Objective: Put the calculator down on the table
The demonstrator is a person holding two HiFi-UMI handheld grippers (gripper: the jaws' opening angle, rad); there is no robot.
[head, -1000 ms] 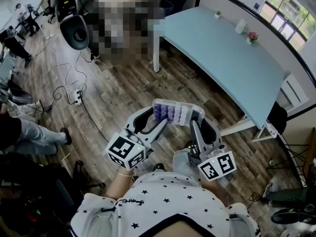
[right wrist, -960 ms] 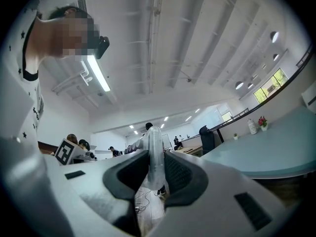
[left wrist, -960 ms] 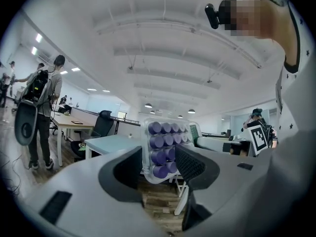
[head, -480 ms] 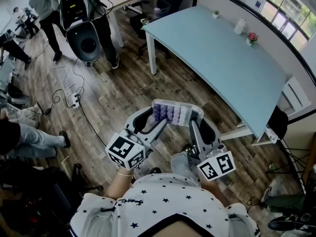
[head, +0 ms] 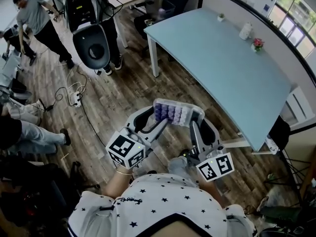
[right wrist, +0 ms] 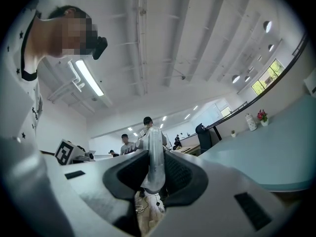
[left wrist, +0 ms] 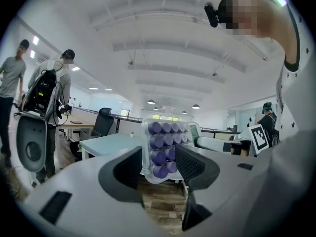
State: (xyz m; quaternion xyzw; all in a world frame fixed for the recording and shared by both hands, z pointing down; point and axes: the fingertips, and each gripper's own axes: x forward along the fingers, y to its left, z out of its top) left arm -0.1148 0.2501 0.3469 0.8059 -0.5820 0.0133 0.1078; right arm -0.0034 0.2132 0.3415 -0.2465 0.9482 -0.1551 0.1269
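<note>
Holds a flat translucent-white calculator with round purple keys [head: 177, 113] in the air with both tools, key face upward, just ahead of a white star-patterned shirt [head: 158, 201]. With the left tool [left wrist: 160, 157], grips the calculator's left end across its width: jaws wide apart, one dark pad at each long edge, the purple keys in plain sight between and beyond the pads in the left gripper view. With the right tool [right wrist: 155, 169], pinches the right end through its thickness: jaws only narrowly apart, ribbed dark pads pressed on both faces, the slab edge-on and upright between them in the right gripper view. Carries the calculator over brown wood-plank floor [head: 123, 93], resting on nothing but the two tools, well apart from the long pale-blue worktop [head: 222, 58] ahead and to the right in the head view. At the worktop's far edge: a small white bottle [head: 245, 31] and a pot of pink flowers [head: 257, 44], near each other. Farther off to the upper left: a standing person in a grey shirt [head: 34, 14], plus a white power strip with cables [head: 75, 98] on the floor.
</note>
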